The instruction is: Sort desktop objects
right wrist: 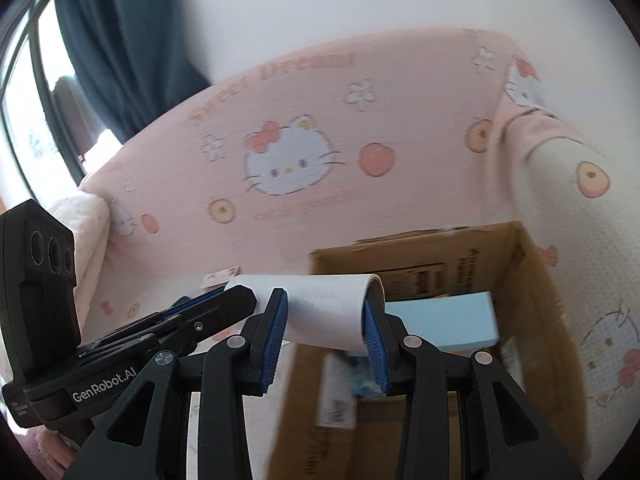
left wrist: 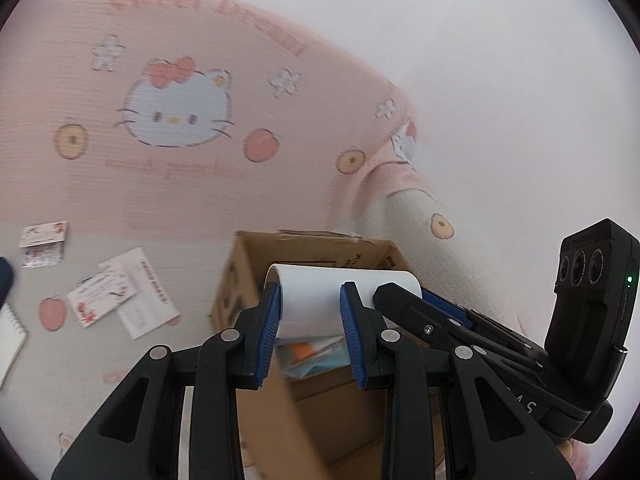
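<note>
While both jaws grip the curled white sheet [left wrist: 310,300] over the box [left wrist: 320,380], L gripper [left wrist: 308,320] and R gripper [right wrist: 326,326] could pull unevenly; paper may tear or slip out.

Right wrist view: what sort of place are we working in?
Probably a bedroom at home: a pink cartoon-cat blanket covers the surface, a dark curtain hangs by a window, and a cardboard box sits on the blanket.

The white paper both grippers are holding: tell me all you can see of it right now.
The white paper is a plain sheet, bent into an arch, bowing upward. The left gripper pinches one part between blue ribbed pads, and the right gripper pinches the other. Faint print shows in the right wrist view. It hangs over the open cardboard box, touching nothing else.
</note>
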{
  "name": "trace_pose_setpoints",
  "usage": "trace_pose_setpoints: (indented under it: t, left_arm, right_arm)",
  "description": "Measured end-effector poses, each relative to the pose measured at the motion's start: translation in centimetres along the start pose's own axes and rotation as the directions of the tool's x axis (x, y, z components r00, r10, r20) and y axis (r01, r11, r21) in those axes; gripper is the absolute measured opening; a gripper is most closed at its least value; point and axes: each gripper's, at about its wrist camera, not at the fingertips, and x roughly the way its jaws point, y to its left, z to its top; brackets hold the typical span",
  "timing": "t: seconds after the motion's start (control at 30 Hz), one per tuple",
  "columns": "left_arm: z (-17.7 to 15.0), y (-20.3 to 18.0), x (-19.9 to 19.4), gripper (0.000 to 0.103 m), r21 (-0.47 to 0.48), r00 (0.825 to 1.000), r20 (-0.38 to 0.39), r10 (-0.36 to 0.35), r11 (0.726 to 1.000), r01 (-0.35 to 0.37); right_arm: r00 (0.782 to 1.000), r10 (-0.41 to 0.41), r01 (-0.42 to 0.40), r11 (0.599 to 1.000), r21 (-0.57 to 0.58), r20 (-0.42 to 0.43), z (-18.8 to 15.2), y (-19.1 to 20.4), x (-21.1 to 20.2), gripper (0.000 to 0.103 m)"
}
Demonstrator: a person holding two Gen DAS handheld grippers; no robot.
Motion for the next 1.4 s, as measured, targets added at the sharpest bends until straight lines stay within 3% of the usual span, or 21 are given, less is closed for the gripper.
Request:
trace_pose_setpoints:
  t: [0.2, 0.4, 0.6, 0.63, 0.7, 0.73, 0.77, 0.83, 0.87, 1.07, 1.2, 1.4]
  left_arm:
    - [1.4, -2.2, 5.5, 0.033, 0.019, 0.995, -0.097, -0.005, 1.000, 0.007]
    - [1.9, -3.3, 10.3, 0.033, 0.025, 0.974, -0.213, 0.071, 0.997, -0.067]
    - [2.2, -3.2, 12.3, 0.033, 0.026, 0.960, -0.238, 0.144, 0.989, -0.142]
    - [2.3, -3.2, 12.5, 0.035, 0.027, 0.960, -0.238, 0.146, 0.989, -0.143]
    - [2.4, -2.9, 12.7, 0.049, 0.020, 0.958, -0.247, 0.144, 0.989, -0.144]
    - [2.5, -2.8, 12.7, 0.052, 0.014, 0.958, -0.251, 0.142, 0.990, -0.143]
    - [2.6, -2.6, 12.6, 0.056, 0.007, 0.959, -0.248, 0.138, 0.990, -0.140]
    - [2.8, -2.3, 12.3, 0.057, -0.011, 0.963, -0.240, 0.122, 0.992, -0.128]
    - [2.8, -2.1, 12.1, 0.058, -0.020, 0.966, -0.233, 0.113, 0.992, -0.121]
    - [3.0, -2.4, 10.2, 0.060, -0.034, 0.980, -0.178, 0.088, 0.995, -0.096]
    - [2.8, -4.3, 7.8, 0.060, 0.062, 0.986, -0.116, 0.121, 0.991, -0.114]
    - [1.2, -7.9, 3.0, 0.060, 0.240, 0.991, -0.026, 0.132, 0.963, -0.122]
  right_arm:
    - [0.999, -0.038, 0.039, 0.999, 0.007, -0.039, 1.6, -4.6, 1.4, 0.035]
    - [0.990, 0.011, 0.004, 0.994, 0.109, -0.138, 1.8, -9.2, 4.6, 0.035]
    - [0.984, 0.018, 0.010, 0.987, 0.158, -0.176, 1.7, -10.9, 6.6, 0.035]
    - [0.983, 0.013, 0.018, 0.986, 0.163, -0.182, 1.7, -11.1, 6.8, 0.036]
    - [0.980, -0.016, 0.052, 0.983, 0.176, -0.199, 2.1, -11.6, 7.3, 0.040]
    - [0.978, -0.031, 0.069, 0.981, 0.184, -0.205, 2.2, -11.8, 7.4, 0.048]
    - [0.978, -0.046, 0.087, 0.977, 0.193, -0.206, 2.4, -12.1, 7.4, 0.060]
    - [0.980, -0.056, 0.097, 0.973, 0.209, -0.193, 2.6, -12.5, 7.0, 0.073]
    - [0.982, -0.055, 0.095, 0.972, 0.216, -0.182, 2.7, -12.6, 6.7, 0.075]
    - [0.989, -0.063, 0.093, 0.969, 0.230, -0.135, 3.6, -12.2, 4.8, 0.078]
    - [0.990, -0.080, 0.100, 0.977, 0.189, -0.113, 4.4, -10.5, 3.1, 0.078]
    - [0.991, -0.109, 0.117, 0.987, 0.107, -0.079, 4.3, -6.8, -1.0, 0.080]
